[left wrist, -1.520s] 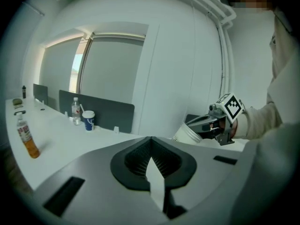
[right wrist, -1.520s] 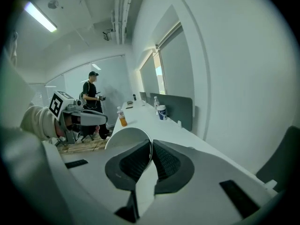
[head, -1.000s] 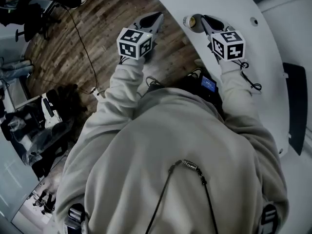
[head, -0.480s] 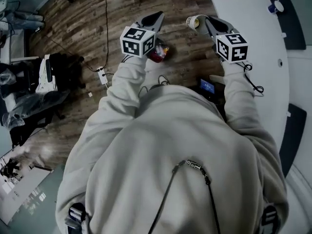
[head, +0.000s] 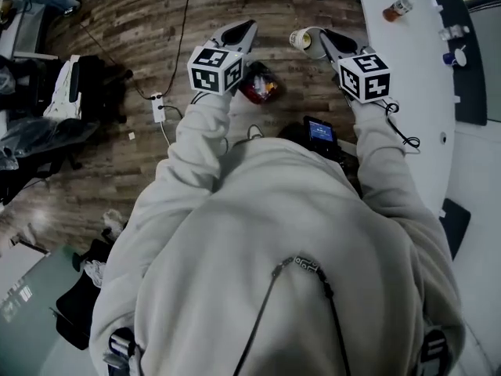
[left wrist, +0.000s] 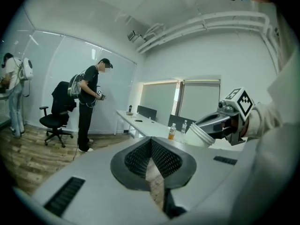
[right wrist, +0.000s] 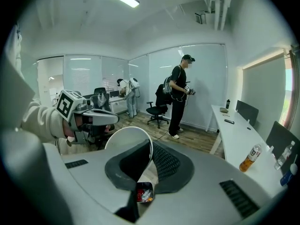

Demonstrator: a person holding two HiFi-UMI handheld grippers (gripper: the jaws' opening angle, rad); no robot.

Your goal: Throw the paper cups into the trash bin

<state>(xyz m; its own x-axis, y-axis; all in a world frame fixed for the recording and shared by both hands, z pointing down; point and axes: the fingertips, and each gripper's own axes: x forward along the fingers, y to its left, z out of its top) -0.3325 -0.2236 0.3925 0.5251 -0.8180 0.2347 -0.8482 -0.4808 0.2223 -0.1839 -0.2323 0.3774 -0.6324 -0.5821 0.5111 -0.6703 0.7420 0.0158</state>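
Nearest the head camera is the person's pale hoodie, both sleeves reaching forward; a small device with a lit screen sits at the chest between them. The left hand-held gripper is empty: in its own view the ribbed pads meet at the tip with nothing between them. The right hand-held gripper is narrowed onto a paper cup; in the right gripper view the pads pinch the cup's wall at the rim, its white round base facing the camera, and the cup hangs in the air on its side, off the worktop's edge. Below, on the wooden floor, stands the trash bin, with red and yellow litter inside; in the head view it lies between the two hand-held grippers, partly covered by the left one's marker cube; in the right gripper view it shows through the gap under the jaws, though whether the cup is straight above it is hard to tell. Left of the bin a power strip lies on the floor, a dark cable trailing from it. To the right runs the white worktop, carrying an orange bottle. Farther off, a person in black stands by an office chair.
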